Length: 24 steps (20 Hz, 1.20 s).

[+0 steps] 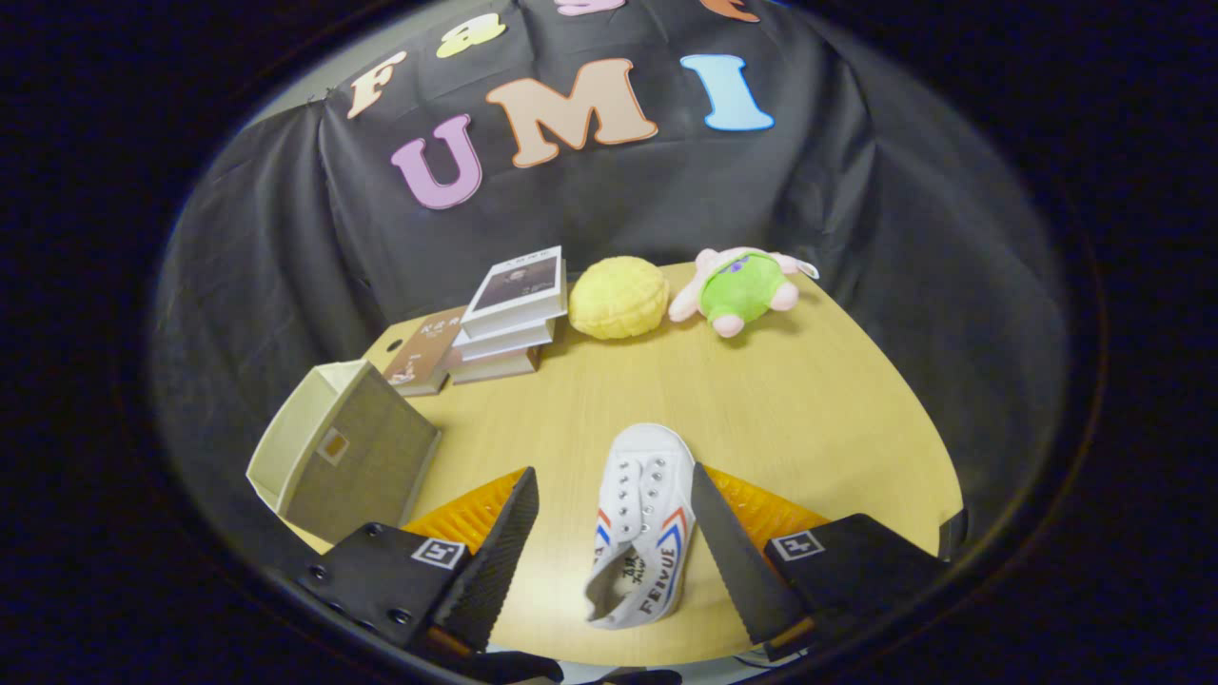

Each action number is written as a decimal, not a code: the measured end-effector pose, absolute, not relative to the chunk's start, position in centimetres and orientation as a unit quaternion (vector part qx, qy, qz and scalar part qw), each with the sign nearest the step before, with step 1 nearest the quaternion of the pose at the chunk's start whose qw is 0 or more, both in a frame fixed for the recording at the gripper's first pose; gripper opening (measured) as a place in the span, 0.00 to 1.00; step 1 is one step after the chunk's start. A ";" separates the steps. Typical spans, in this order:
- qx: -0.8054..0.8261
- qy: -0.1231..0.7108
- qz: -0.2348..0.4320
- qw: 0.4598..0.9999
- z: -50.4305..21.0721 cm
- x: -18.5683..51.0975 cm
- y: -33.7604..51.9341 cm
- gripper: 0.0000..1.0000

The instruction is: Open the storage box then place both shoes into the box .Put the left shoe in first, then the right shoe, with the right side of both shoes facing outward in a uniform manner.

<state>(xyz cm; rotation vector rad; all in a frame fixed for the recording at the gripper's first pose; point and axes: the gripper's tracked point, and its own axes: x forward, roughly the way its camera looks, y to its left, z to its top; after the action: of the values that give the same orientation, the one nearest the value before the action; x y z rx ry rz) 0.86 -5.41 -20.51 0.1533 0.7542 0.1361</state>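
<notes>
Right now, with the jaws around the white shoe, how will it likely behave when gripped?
The white shoe looks like soft canvas, so its sides will probably squash inward. It seems light. The gripper is open, jaws either side; its collar already sags, so it may flop.

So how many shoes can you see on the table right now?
1. A white canvas sneaker with red and blue stripes lies on the wooden table, between the fingers of the open tongs. A second shoe may be hidden.

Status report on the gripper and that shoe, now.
Gripper open, white canvas shoe between its fingers, not clamped. Beige fabric storage box ahead to the left on the wooden table, apart from the shoe. Nothing in the way.
</notes>
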 end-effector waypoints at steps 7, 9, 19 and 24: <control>0.026 0.422 0.080 0.903 -25.8 -0.7 -7.7 1.00; 0.012 0.439 0.089 0.894 -27.2 -1.2 -7.7 1.00; -0.012 0.499 0.107 0.860 -31.8 -2.0 -6.7 0.70; -0.012 0.505 0.100 0.857 -31.8 -2.3 -6.4 0.46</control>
<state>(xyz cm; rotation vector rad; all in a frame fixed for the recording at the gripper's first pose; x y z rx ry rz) -2.33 -6.40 -31.77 -0.0256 1.0603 0.2095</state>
